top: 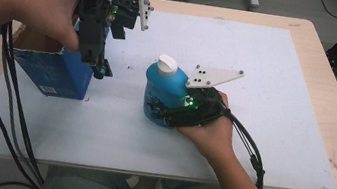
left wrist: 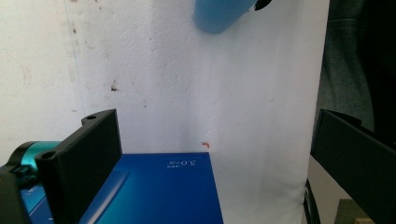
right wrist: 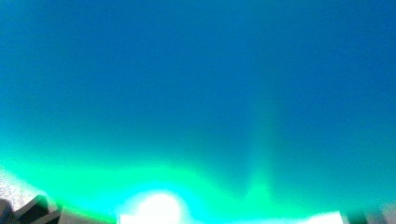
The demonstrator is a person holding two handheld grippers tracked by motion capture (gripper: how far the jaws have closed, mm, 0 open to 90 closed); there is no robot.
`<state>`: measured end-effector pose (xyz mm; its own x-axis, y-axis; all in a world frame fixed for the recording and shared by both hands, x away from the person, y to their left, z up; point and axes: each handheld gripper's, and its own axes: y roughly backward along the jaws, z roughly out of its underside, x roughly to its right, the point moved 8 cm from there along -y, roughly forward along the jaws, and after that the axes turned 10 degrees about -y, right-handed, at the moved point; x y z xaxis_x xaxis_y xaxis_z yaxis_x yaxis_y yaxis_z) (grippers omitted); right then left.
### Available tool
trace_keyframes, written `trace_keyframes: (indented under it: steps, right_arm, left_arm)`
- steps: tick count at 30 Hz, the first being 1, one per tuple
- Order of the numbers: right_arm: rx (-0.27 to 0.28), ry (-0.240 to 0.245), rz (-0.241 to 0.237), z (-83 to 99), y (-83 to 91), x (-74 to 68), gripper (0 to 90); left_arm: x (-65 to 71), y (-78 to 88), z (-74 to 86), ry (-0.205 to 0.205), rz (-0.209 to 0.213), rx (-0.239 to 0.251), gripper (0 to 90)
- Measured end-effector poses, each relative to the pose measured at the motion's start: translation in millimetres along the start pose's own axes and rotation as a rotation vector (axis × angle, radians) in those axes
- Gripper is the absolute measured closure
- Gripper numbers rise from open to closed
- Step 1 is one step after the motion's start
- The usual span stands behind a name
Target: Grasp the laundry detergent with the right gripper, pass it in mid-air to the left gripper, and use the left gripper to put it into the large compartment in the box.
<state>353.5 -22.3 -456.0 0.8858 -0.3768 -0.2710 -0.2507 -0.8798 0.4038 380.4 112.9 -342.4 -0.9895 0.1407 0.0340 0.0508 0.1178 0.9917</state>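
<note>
Your right hand [top: 206,130] is reaching in from the near edge of the white foam board [top: 268,89], palm turned toward the squat blue plastic bottle with the white cap [top: 162,86], which is standing upright near the middle of that board. The right gripper [top: 164,111] is lying level against the bottle's lower body, and its jaws are sitting around the bottle's base; in the right gripper view the blue wall [right wrist: 196,84] is pressed so close that everything is blurring, so you are gripping the bottle rather than merely flanking it. Your left hand [top: 43,2] is hovering left of the bottle, wrist bent so the left gripper [top: 99,66] is pointing down at the near right corner of the open dark-blue cardboard box [top: 53,72]. In the left gripper view its jaws are standing wide apart with nothing between the pads, the box lid [left wrist: 159,191] lying beneath them and the bottle [left wrist: 219,14] showing farther off.
</note>
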Motion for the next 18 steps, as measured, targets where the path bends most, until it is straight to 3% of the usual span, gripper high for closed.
trace_keyframes:
  steps: [18]
  right_arm:
    - [0.023,0.015,-0.005,0.0,-1.2,-1.8,39.3]
  left_arm:
    - [-0.4,-1.2,-0.5,0.003,0.001,-0.005,1.8]
